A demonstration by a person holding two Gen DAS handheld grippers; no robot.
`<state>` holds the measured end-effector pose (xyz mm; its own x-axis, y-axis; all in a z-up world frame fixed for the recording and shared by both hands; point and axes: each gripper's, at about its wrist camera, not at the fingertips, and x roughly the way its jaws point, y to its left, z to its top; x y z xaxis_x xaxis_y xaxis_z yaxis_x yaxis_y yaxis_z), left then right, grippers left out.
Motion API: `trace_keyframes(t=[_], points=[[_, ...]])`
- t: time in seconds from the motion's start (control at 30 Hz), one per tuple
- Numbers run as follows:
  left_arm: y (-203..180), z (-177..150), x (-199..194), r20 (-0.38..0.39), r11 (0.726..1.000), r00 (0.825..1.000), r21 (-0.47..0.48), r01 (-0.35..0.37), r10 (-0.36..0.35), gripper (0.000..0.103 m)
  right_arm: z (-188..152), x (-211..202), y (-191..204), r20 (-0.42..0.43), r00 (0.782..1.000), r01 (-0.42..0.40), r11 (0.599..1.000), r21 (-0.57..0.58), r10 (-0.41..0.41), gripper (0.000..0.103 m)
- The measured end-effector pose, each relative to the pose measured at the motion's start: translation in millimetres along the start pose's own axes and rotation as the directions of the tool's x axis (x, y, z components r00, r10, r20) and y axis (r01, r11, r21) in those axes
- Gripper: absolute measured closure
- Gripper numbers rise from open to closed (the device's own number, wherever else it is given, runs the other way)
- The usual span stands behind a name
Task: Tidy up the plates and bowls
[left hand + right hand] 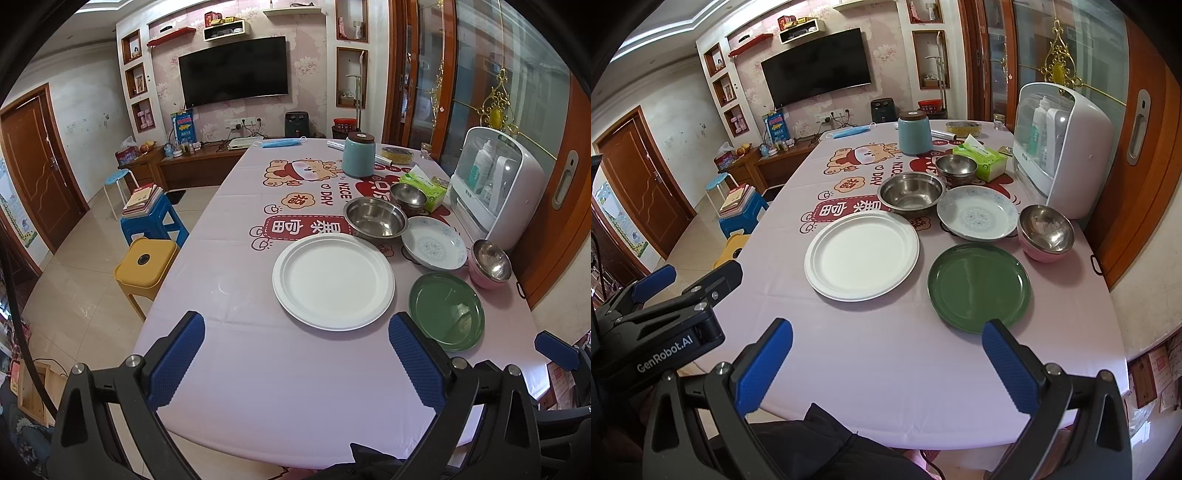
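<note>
A: Progress nil, by my read. White plate, green plate, patterned dish lie singly on the table. Only one stack shows: steel bowl in pink bowl.

B: Other bowls?

A: Big steel bowl, small one behind, both loose.

B: Grippers?

A: Left gripper and right gripper hang over the near edge, jaws spread, empty.

B: Obstacles?

A: Tissue box and white cabinet crowd the bowls; jar stands behind.
</note>
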<state>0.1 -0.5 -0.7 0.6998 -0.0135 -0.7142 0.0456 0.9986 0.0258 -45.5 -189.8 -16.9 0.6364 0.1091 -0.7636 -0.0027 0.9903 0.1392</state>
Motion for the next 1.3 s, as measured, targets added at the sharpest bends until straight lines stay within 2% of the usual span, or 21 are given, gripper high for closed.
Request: trace_keyframes(t=[0.9,1.3], points=[[-9,2,-8,-0.007,1.0,1.0,-0.002,0.008,-0.008,0.003,-2,2,7,-0.004,1.0,0.005,1.0,0.003,-0.005,0.0],[-3,-1,12,-0.017,1.0,1.0,0.0,0.012,-0.012,0.003,-2,7,5,0.001,1.0,0.006,1.0,0.011,-0.006,0.0]])
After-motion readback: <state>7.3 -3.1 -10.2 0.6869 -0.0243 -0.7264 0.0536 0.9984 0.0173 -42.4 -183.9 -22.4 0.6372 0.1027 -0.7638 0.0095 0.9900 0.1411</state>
